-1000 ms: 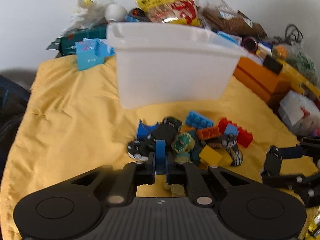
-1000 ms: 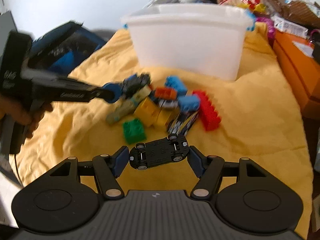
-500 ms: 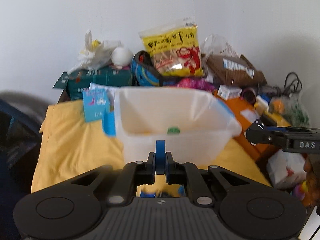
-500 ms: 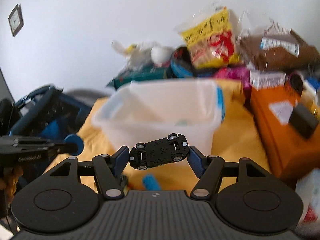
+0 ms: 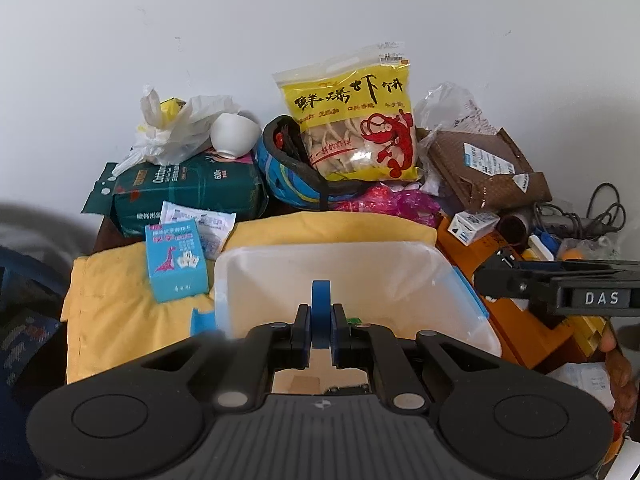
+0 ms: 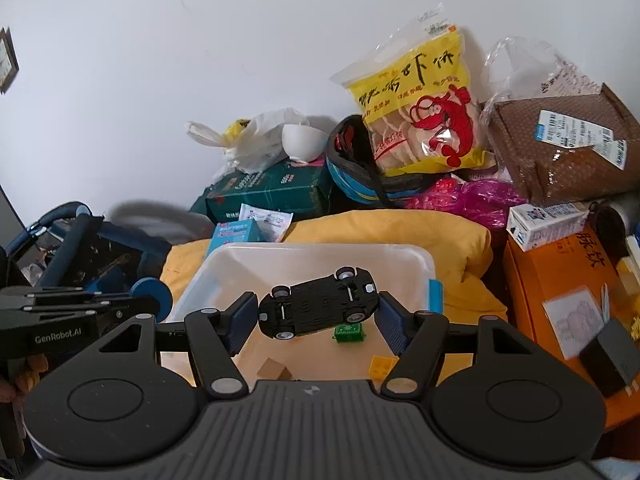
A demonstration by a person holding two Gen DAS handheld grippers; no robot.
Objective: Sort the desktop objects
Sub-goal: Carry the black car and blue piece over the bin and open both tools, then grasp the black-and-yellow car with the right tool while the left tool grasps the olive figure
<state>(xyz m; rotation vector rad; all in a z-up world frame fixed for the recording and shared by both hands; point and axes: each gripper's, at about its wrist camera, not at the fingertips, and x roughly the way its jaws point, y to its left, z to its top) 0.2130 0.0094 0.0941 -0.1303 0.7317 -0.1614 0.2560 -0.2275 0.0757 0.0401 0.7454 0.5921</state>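
The right gripper (image 6: pixel 318 314) grips a black toy car (image 6: pixel 318 307) belly-up, wheels showing, its length spanning finger to finger and tilted up rightward, above the white bin (image 6: pixel 416 258), while the left gripper (image 5: pixel 321 322) pinches a thin blue disc (image 5: pixel 321 310) edge-on.
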